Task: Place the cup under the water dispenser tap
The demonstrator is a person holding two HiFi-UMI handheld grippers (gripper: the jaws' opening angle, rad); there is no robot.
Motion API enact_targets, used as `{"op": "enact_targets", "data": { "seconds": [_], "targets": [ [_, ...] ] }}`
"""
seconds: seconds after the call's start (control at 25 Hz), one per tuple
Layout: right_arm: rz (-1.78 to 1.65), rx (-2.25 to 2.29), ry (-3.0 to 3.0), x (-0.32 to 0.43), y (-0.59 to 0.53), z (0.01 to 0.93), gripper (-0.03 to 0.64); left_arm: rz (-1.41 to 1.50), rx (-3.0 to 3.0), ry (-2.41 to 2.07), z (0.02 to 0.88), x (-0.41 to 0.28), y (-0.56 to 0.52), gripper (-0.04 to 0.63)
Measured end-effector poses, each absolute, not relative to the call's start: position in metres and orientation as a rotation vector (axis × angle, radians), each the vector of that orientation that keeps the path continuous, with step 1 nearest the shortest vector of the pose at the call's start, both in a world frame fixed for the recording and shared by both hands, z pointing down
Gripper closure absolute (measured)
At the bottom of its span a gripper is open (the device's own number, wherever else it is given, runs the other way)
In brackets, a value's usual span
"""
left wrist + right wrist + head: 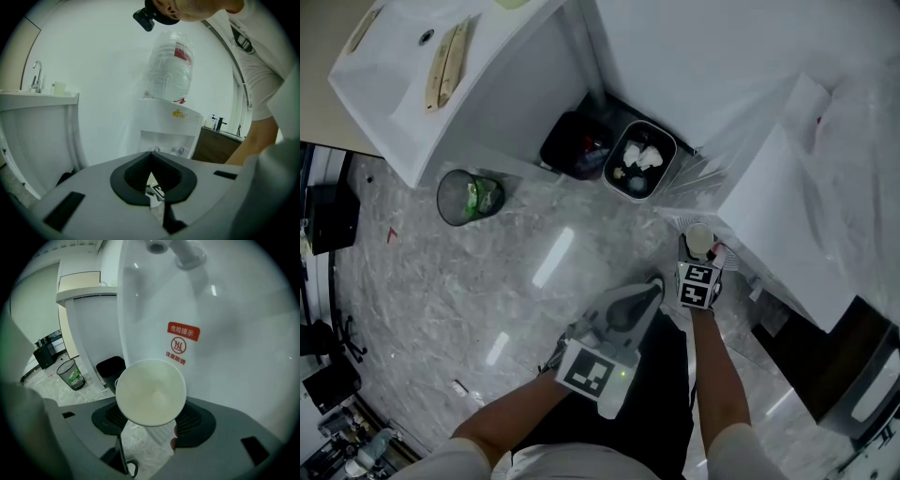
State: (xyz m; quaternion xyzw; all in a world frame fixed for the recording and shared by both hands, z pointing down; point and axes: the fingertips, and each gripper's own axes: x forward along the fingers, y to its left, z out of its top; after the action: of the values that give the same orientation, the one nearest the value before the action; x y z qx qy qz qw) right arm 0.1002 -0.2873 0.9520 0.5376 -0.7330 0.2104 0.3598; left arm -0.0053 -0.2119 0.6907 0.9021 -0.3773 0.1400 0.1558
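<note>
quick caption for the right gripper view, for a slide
Right tool grips an empty white cup at the dispenser front, tap overhead in frame.

White cup held in right gripper jaws, dispenser tap above

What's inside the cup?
Nothing: the cup in the right gripper shows only its bare white inside, right to the bottom. Its outer base is hidden behind the rim and jaws.
</note>
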Motion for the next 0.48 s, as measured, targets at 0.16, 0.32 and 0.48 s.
{"op": "enact_targets", "data": {
  "seconds": [0.16, 0.32, 0.48],
  "targets": [
    [0.565, 1.393, -1.885, 0.098, -0.289, 0.959, 0.341, 0.403, 2.572, -1.081, 0.693, -0.011, -0.212, 0.591],
    [0.589, 1.380, -1.894, 0.098, -0.290, 0.957, 0.337, 0.407, 2.565, -1.083, 0.691, -0.017, -0.213, 0.591],
    [0.603, 1.362, -1.900, 0.099, -0.284, 0.948, 0.324, 0.402, 2.559, -1.081, 0.684, -0.016, -0.209, 0.591]
  ]
}}
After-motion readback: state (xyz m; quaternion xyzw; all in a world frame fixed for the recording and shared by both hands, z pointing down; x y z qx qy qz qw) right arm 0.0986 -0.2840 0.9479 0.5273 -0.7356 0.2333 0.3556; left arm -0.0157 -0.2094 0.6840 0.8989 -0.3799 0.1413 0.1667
